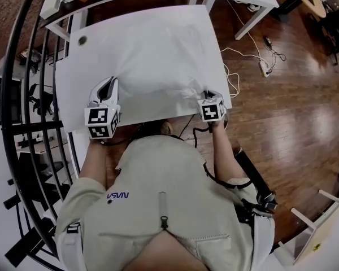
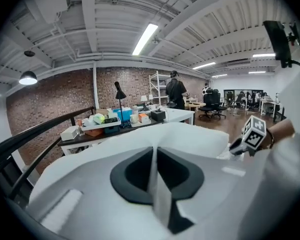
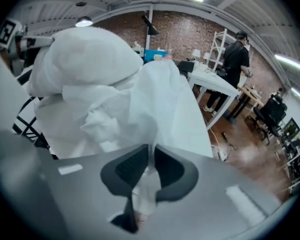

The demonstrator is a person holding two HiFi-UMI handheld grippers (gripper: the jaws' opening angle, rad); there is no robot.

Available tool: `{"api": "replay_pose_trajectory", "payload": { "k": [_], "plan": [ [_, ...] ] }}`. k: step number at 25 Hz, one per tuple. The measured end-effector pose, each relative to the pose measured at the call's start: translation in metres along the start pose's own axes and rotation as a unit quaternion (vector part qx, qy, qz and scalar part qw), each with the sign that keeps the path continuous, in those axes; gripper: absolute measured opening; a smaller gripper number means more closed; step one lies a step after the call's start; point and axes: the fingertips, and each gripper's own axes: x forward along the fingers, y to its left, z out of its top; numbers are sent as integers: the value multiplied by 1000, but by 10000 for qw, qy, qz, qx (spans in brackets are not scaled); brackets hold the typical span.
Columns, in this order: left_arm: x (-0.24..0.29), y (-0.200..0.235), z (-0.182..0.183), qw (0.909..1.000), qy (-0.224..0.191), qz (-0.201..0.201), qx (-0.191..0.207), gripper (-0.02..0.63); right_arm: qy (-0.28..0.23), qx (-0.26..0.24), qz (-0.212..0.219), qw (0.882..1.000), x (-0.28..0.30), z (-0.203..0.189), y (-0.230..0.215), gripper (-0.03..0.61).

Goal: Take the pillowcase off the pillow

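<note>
My 2 grippers are clenched on the pillowcase's (image 1: 175, 89) near edge: left gripper (image 1: 106, 91) centre-left, right gripper (image 1: 208, 97) centre-right in the head view. The pillow (image 1: 152, 55) lies on the bench (image 1: 87, 61), apparently still cased; stripping has barely begun.

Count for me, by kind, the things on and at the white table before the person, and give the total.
Table: 1
Pillowcase, pillow hidden inside: 1
Grippers: 2 (left gripper, right gripper)
Total: 4
</note>
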Motion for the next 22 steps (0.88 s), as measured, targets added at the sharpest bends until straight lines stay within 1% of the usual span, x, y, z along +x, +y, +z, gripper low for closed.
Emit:
{"api": "replay_pose_trajectory", "payload": {
  "k": [3,4,5,6,7,9,10,11,12,14,15,16,17,19,20,21,22],
  "plan": [
    [0,-7,-7,9998,137,-107,-1,41,-263,204,230,9992,-27,17,-2,139],
    [-2,-10,-5,9998,145,-170,0,62,-418,223,264,9985,-39,26,-4,153],
    [-6,-14,0,9997,115,-234,2,83,-615,211,283,9975,-51,37,-5,153],
    [-12,-16,7,9996,38,-266,10,92,-853,182,308,9957,-64,51,-6,153],
    [-18,-16,17,9997,-71,-242,29,80,-1118,148,359,9930,-77,68,-6,153],
    [-30,-4,31,9997,-212,-42,58,77,-1622,77,562,9851,-97,105,1,153],
    [-34,9,33,9998,-187,117,23,79,-1820,17,699,9808,-103,123,6,157],
    [-36,25,29,9994,-83,317,-61,95,-1961,-70,842,9769,-106,140,14,177],
    [-39,45,21,9983,96,545,-191,139,-2037,-181,977,9740,-105,155,22,187],
    [-46,86,-7,9922,558,980,-532,276,-2044,-432,1213,9704,-95,179,38,227],
    [-51,104,-23,9878,789,1151,-692,331,-2000,-536,1325,9693,-88,187,46,239],
    [-55,120,-40,9832,1009,1277,-832,365,-1925,-615,1437,9688,-80,194,54,251],
    [-57,133,-56,9787,1213,1344,-972,383,-1819,-679,1547,9687,-71,199,61,266],
    [-57,147,-87,9712,1493,1280,-1345,424,-1533,-788,1719,9699,-51,201,76,270],
    [-54,149,-99,9685,1533,1177,-1568,446,-1382,-837,1755,9711,-41,200,83,269],
    [-50,147,-108,9665,1518,1058,-1776,446,-1251,-879,1763,9724,-31,197,88,268],
    [-45,145,-114,9652,1478,940,-1939,444,-1160,-909,1758,9733,-23,195,93,254]
  ]
}}
